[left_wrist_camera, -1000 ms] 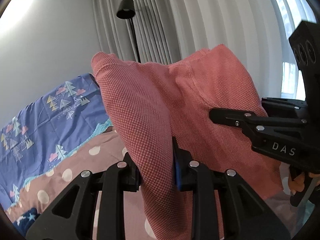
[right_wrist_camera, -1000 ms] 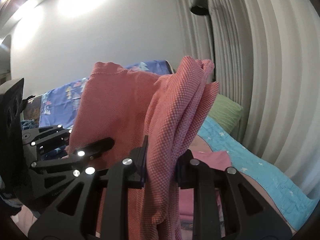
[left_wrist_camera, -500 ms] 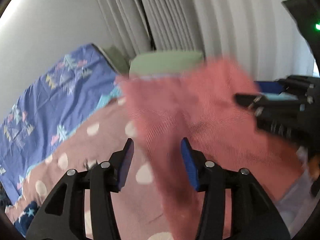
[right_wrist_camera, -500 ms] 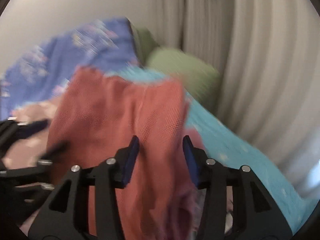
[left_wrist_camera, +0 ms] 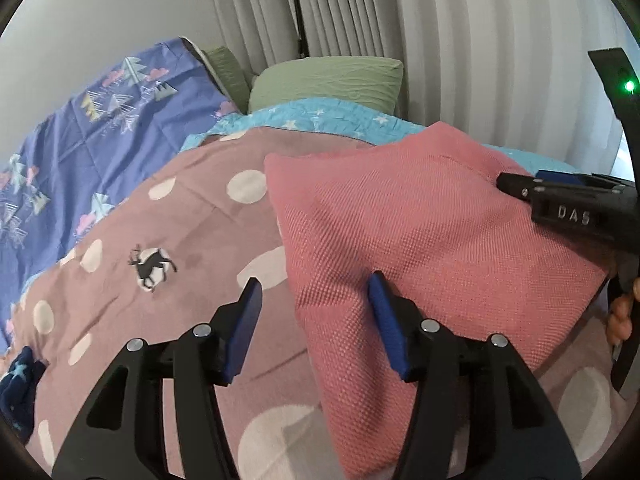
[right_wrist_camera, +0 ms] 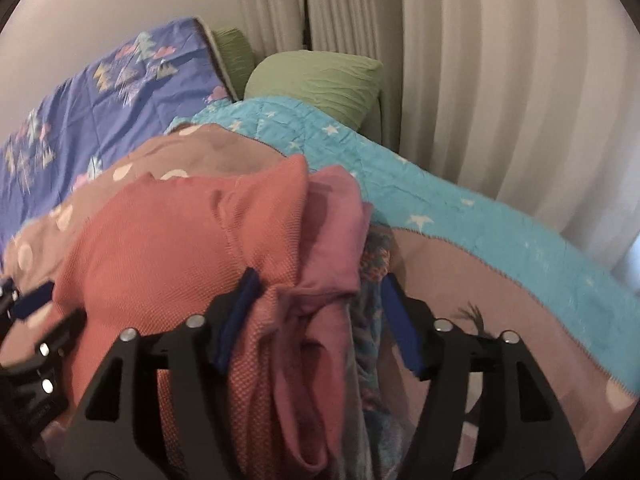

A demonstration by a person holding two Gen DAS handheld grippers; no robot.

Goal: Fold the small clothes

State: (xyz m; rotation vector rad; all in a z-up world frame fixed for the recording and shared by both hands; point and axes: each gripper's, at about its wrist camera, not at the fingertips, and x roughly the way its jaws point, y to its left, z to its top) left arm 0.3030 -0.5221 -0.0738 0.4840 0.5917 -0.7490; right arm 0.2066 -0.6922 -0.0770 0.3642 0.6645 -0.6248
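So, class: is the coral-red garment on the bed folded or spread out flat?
Folded. The coral-red garment lies doubled on the spotted bedcover, a thick rounded fold along its left edge, both hand-held grippers open.

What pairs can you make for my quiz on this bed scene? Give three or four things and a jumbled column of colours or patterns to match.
Things:
1. pillow
2. garment
3. star quilt
4. bedspread

Colours or patterns:
A. dusty pink with white dots
B. green
C. turquoise
D. coral red

Pairs: 1-B, 2-D, 3-C, 4-A
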